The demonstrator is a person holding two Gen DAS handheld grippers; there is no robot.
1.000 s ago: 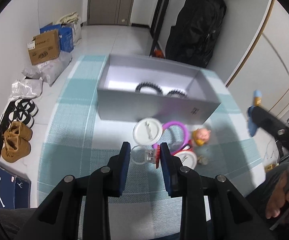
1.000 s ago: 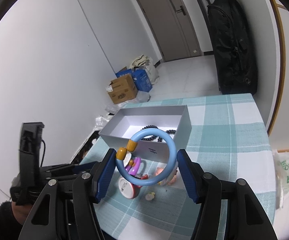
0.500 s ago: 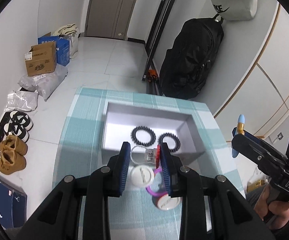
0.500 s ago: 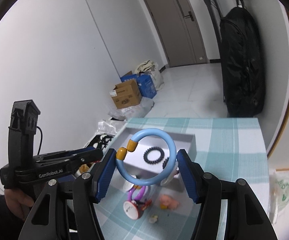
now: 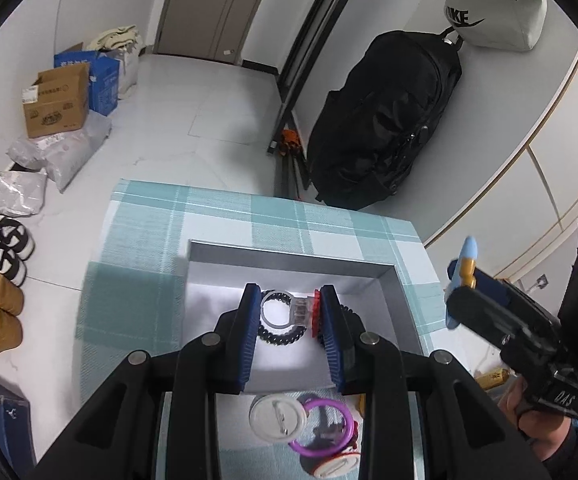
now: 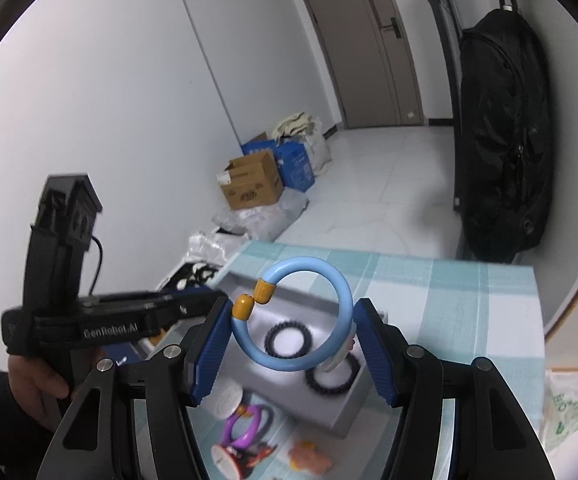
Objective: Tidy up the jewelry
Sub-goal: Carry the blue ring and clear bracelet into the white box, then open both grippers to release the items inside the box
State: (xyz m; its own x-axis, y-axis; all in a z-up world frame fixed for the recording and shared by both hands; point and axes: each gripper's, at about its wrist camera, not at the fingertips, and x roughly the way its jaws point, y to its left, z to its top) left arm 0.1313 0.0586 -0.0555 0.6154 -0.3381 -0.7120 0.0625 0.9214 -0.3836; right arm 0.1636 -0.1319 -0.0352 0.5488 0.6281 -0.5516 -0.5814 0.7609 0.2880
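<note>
Blue-padded left claw (image 5: pixel 288 314) clamps clear ring (image 5: pixel 277 312); right claw (image 6: pixel 291 330) grips blue bangle (image 6: pixel 293 316).

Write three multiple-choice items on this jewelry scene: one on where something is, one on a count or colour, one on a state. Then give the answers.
1. Where does the purple bangle lie?
A. inside the grey box
B. on the checked cloth in front of the box
C. on the floor

2. How many black bead bracelets lie in the grey box?
A. two
B. four
C. none

3. What is the left gripper doing?
A. hanging open with nothing in it
B. shut on a clear ring above the box
C. resting on the floor

Answers:
1. B: it lies on the cloth beside the white round lid.
2. A: the right wrist view shows one bracelet and a second bracelet.
3. B: the clear ring sits clamped between its pads.
</note>
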